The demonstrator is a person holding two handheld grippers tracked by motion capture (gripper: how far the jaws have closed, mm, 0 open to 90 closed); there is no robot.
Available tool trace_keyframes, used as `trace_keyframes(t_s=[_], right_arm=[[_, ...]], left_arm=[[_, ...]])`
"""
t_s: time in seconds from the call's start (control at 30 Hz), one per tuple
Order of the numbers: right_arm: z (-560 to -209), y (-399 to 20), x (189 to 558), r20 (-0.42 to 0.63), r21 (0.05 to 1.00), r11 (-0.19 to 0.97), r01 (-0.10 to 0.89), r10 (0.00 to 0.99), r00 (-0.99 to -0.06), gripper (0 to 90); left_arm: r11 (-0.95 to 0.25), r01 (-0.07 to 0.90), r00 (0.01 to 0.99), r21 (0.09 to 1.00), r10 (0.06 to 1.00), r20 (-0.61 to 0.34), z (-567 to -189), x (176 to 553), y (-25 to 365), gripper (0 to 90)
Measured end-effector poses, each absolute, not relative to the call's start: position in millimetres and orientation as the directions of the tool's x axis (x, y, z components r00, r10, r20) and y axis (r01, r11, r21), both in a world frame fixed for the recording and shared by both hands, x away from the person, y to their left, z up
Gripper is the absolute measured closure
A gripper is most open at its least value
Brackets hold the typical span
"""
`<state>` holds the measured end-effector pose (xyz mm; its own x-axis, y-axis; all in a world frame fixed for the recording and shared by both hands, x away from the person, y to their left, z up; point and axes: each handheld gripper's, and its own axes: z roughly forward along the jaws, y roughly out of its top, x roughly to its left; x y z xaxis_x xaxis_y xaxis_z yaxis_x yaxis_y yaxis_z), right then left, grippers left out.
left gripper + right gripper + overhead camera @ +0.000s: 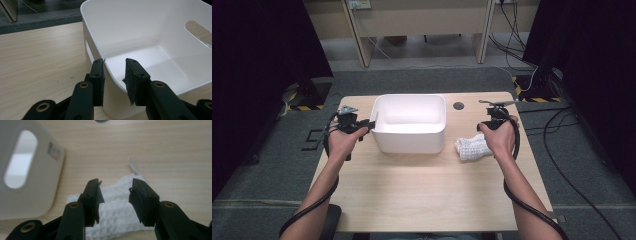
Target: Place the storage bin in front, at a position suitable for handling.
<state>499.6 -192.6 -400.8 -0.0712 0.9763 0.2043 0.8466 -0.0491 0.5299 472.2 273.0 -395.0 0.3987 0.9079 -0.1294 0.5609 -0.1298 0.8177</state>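
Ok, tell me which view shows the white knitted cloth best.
The high view: the whole white knitted cloth lies on the table right of the white bin, beside the right hand-held gripper. The right gripper view shows its weave close up, partly behind the open jaws. The left gripper view looks into the bin.

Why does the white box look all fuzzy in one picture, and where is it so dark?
In the right gripper view the white bin sits close to the camera and is out of focus, while the knitted cloth is a little sharper. In the left gripper view the bin's inside shows soft shadows and a bright patch on its floor. In the high view both side edges are black.
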Motion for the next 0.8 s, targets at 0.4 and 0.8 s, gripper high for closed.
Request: trace_keyframes(t_s=[0.4, 0.8], right_arm=[[-444, -220, 499, 0.209, 0.446, -0.101, 0.889, 0.978, 0.006, 48.7], [-468, -224, 507, 0.191, 0.427, -0.092, 0.899, 0.982, 0.009, 46.2]], left_arm=[[-0.147, 0.520, 0.444, 0.842, 0.888, -0.119, -394, 463, 270, 55.9], [-0.153, 0.369, 0.470, 0.917, 0.882, -0.042, -365, 432, 270, 41.9]])
